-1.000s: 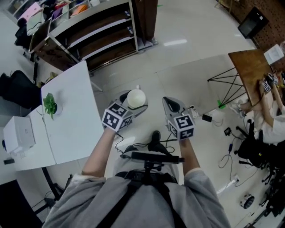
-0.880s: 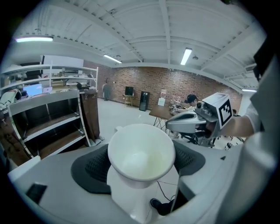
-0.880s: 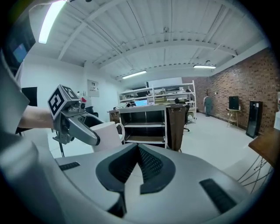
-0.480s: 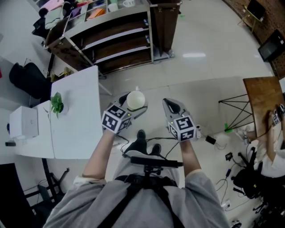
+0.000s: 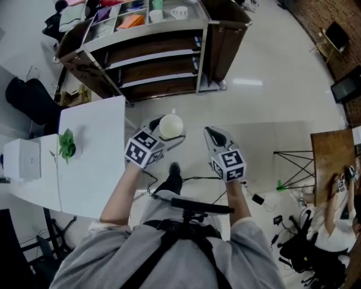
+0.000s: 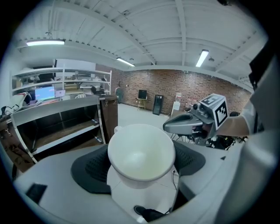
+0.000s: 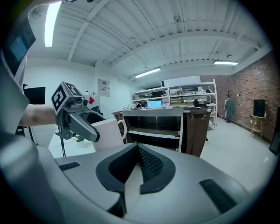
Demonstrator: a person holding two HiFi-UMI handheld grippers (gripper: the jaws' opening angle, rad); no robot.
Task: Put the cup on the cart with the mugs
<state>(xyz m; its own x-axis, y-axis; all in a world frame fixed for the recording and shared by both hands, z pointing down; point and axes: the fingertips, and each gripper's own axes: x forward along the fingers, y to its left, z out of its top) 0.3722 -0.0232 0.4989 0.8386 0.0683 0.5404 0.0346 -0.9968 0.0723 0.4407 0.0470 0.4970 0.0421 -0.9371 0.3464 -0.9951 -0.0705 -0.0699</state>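
Note:
A white cup (image 5: pixel 171 124) sits upright between the pads of my left gripper (image 5: pixel 168 133), which is shut on it above the floor. Seen from the left gripper view, the cup (image 6: pixel 141 153) has an empty bowl and its handle points away from me. My right gripper (image 5: pixel 211 134) hangs beside it, shut with nothing in it; in its own view the jaws (image 7: pixel 136 169) meet at the tips. The cart (image 5: pixel 148 52), a grey shelf unit with dark shelves, stands ahead. A white mug (image 5: pixel 179 11) and other items sit in its top tray.
A white table (image 5: pixel 96 169) at the left carries a small plant (image 5: pixel 66 144) and a white box (image 5: pixel 22 160). A dark cabinet (image 5: pixel 225 39) adjoins the cart. At the right are a wooden table (image 5: pixel 331 155), floor cables (image 5: pixel 262 200) and a seated person (image 5: pixel 338 195).
The cart has come closer and lower in the head view; the table and wooden desk have shifted. Both grippers keep their pose, the cup still held.

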